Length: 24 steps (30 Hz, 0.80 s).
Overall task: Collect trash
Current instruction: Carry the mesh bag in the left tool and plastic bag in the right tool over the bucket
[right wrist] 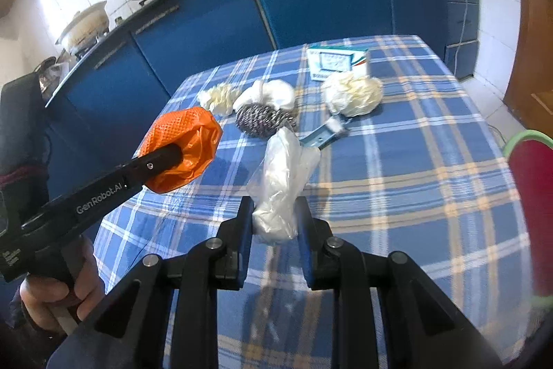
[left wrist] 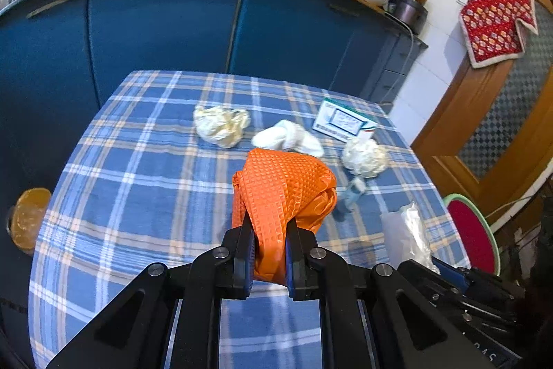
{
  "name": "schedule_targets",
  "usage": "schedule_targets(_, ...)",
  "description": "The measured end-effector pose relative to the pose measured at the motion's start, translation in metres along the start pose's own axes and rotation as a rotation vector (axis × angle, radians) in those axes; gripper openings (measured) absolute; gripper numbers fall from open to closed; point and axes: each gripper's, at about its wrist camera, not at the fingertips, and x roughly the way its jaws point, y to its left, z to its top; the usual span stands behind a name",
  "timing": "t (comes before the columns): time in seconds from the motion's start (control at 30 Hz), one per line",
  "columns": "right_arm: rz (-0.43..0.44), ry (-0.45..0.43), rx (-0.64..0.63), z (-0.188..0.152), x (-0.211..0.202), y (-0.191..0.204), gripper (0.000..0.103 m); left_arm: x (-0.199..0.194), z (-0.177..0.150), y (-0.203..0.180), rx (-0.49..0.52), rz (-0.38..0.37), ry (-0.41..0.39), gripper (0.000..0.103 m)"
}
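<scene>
so the white-and-green cardboard box [right wrist: 337, 62] sits at the checked-cloth worktop's [right wrist: 414, 182] far end, crumpled cream bag [right wrist: 352, 94] right in front, steel-wool scrubber [right wrist: 262, 120] to its left.

The orange glove [left wrist: 283, 192] looks like rubbery plastic with a raised diamond texture outside, smooth and faintly glossy inside. The clear bag [right wrist: 280, 182] is thin, crinkled, shiny film. A woven checked cloth [left wrist: 138, 168] covers the bench, matt and soft. At twelve o'clock of the bag lies a metal scourer [right wrist: 262, 121] of coiled glinting wire. The small box [right wrist: 333, 61] is printed card. The cabinet doors [left wrist: 155, 33] are smooth, satin blue.
</scene>
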Motion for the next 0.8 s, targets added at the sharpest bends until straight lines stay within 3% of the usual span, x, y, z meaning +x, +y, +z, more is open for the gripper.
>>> schedule_targets(0.8,-0.146,-0.151,0.14,-0.014,-0.091,-0.085,0.026,0.003,-0.004,-0.116,0.17,-0.152,0.031,0.013)
